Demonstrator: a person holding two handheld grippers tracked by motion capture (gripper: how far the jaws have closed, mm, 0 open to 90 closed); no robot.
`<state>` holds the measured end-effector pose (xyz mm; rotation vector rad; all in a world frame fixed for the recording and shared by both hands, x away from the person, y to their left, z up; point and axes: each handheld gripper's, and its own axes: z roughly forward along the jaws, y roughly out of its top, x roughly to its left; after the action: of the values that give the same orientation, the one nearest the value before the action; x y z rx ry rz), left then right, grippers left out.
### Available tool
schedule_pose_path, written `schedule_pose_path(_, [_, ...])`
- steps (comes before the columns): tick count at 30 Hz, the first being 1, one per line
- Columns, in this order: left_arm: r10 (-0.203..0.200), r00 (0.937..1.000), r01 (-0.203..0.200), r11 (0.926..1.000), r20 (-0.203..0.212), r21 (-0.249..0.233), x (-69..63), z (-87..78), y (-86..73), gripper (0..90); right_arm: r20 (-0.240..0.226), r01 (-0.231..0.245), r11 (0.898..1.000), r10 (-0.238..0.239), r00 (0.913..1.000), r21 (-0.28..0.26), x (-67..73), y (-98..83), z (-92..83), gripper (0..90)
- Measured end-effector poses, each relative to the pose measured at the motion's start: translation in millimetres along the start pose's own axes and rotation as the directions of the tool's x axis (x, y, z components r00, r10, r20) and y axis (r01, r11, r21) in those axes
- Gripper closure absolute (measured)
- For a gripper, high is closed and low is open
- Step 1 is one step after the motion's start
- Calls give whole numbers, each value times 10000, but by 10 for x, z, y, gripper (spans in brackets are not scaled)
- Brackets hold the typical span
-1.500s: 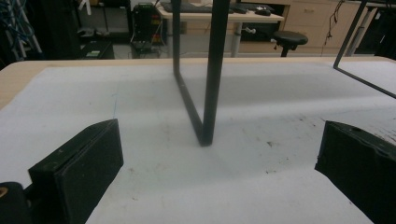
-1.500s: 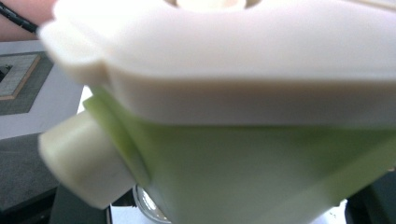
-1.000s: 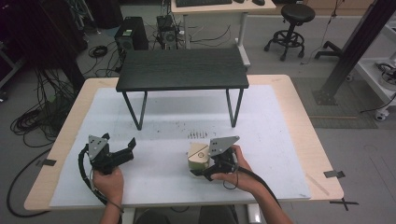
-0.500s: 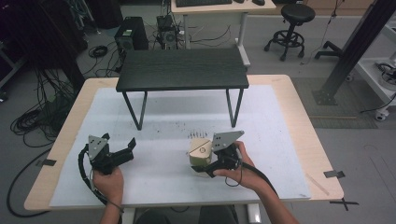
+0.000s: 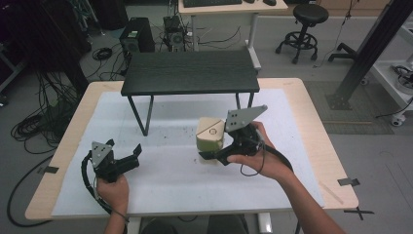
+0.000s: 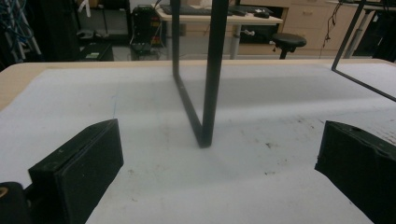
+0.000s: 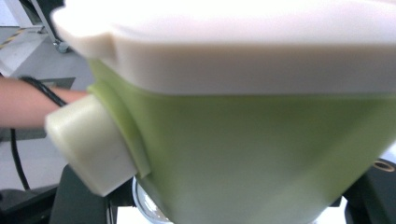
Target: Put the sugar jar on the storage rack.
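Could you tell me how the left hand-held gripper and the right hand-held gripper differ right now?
The left hand-held gripper has open, empty jaws; the right hand-held gripper is shut on a green container. The left sits low at the table; the right is raised. Both have black jaws.

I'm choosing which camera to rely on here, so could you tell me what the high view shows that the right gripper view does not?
High view: the black bench, the left gripper with jaws apart, and the right gripper holding the container above the table.

Right gripper view: close up, a cream handle on the green body.

Both: the cream-lidded green container, gripped.
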<state>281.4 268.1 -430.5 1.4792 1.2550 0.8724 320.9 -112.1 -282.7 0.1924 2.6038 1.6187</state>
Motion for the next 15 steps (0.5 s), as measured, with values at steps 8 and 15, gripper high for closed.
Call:
schedule_pose_path(8, [-40,10000,40,10000,9,-12,3,-2,-1,6,63,327,9994,-326,9994,-143,-152,614,-150,296])
schedule_pose_path(15, [-45,10000,45,10000,12,-6,6,-1,0,7,503,496,9981,-478,9976,-356,-371,1130,-230,296])
